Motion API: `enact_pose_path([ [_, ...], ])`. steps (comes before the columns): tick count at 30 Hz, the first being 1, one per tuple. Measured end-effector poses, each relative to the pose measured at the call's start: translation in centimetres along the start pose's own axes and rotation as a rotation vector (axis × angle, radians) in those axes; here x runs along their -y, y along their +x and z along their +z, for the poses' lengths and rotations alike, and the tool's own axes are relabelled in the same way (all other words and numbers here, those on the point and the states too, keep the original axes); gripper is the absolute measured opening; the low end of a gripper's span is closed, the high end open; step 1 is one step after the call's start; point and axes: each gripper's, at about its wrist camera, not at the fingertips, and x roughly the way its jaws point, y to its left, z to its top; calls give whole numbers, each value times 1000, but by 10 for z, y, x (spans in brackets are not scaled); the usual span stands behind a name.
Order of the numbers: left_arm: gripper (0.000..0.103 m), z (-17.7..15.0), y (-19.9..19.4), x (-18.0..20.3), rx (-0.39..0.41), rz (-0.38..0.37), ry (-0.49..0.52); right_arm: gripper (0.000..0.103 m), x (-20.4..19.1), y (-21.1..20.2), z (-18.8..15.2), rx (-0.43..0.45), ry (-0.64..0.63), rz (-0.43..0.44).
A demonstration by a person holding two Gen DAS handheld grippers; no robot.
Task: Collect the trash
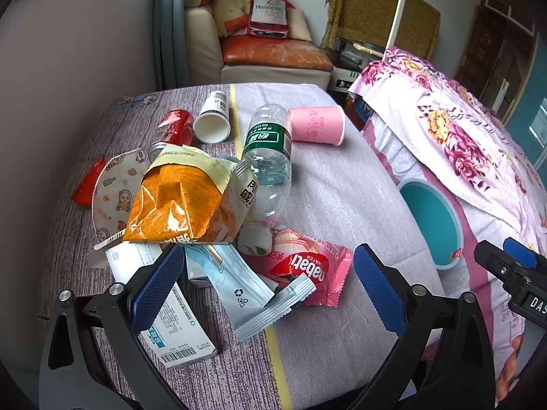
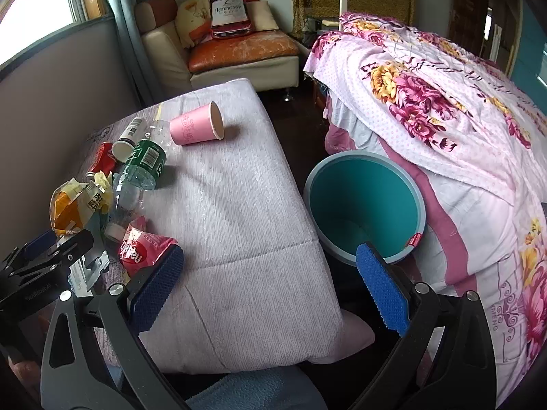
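Note:
A heap of trash lies on the cloth-covered table (image 1: 342,184): an orange snack bag (image 1: 181,201), a clear bottle with a green label (image 1: 268,157), a pink wafer wrapper (image 1: 307,270), a pink paper cup (image 1: 316,124), a white cup (image 1: 213,119), a red can (image 1: 174,128), a face mask (image 1: 114,191) and a white box (image 1: 177,328). My left gripper (image 1: 266,290) is open, its jaws either side of the wrappers at the near end of the heap. My right gripper (image 2: 270,287) is open and empty above the table's near right edge, beside the teal bin (image 2: 365,205).
The teal bin (image 1: 432,218) stands on the floor between the table and a bed with a pink floral cover (image 2: 444,109). A cream sofa (image 2: 236,54) with bags is behind the table. A wall runs along the table's left side.

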Motion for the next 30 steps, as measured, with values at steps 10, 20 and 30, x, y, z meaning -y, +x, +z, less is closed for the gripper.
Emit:
enact_pose_path([
  [10, 99, 2, 0, -1, -10, 1, -13, 97, -1, -4, 3, 4, 3, -1],
  [20, 99, 3, -2, -2, -7, 1, -17, 97, -1, -9, 6, 20, 6, -12],
  [30, 99, 3, -2, -3, -6, 1, -17, 97, 0, -8, 6, 12, 12, -4],
])
